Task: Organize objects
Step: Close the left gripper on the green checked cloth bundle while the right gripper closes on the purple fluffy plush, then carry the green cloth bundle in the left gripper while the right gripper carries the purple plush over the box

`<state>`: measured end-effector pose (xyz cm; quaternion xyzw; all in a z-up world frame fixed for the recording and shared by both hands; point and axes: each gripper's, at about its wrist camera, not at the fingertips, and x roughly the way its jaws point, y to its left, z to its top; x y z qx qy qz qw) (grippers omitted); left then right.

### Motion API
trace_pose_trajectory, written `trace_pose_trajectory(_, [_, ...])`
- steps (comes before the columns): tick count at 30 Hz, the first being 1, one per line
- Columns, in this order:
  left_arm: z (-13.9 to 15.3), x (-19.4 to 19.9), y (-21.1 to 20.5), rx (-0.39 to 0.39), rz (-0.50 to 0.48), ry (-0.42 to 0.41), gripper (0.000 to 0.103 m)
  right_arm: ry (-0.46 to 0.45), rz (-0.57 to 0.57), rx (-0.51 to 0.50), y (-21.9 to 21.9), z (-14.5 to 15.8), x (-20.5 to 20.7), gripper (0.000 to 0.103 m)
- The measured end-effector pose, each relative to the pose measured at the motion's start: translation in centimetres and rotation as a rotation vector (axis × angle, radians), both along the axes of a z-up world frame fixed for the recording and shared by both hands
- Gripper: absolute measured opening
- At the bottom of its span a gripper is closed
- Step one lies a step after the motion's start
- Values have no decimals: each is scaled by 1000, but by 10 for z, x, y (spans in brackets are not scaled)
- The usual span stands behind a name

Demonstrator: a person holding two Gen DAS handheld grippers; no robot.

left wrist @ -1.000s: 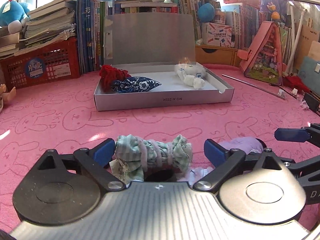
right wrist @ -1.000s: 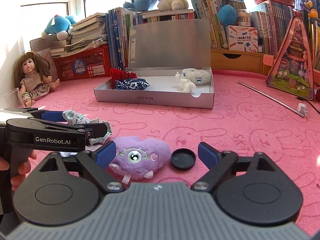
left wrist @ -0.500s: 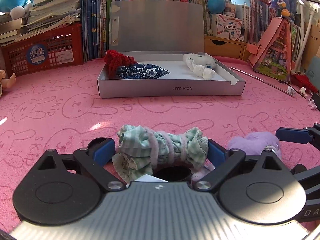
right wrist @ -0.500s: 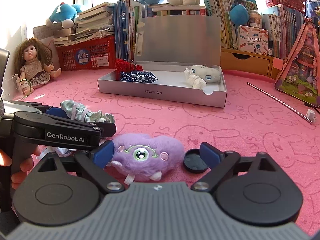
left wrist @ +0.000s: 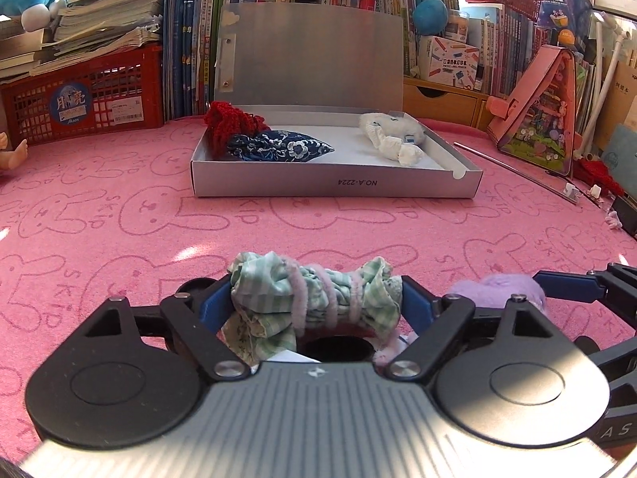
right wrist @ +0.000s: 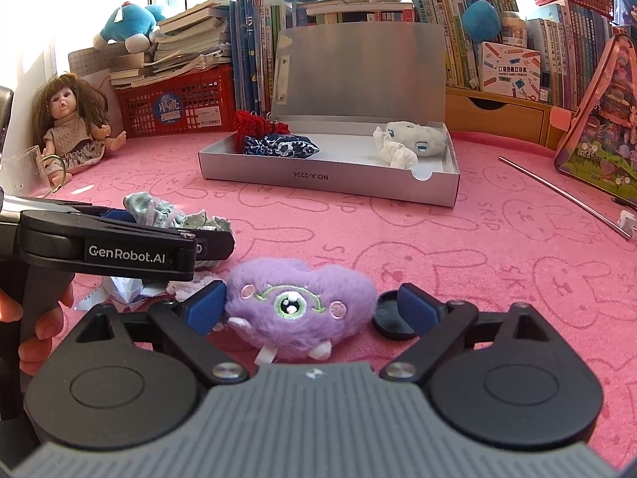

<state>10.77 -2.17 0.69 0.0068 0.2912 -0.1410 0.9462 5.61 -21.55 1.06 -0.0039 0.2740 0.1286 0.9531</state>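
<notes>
Cloth bundle (left wrist: 314,298) between closing left tongs (left wrist: 316,304)

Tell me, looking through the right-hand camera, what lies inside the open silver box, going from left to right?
Red crocheted piece at the back left corner, then dark blue cloth pouch with white flowers, a bare stretch of the silver cardboard box, then crumpled white cloth, then white plush toy with blue eyes.
</notes>
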Motion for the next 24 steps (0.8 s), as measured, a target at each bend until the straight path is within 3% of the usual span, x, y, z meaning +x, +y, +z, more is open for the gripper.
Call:
trace_pose_trajectory(9, [5,-5,1,0,19,-18,82,-29,36,-18,3,1,-6,78])
trace_pose_trajectory(24, [26,-13,5,-27,20,-61,82,-7,-10,85,-14,12,-6,76])
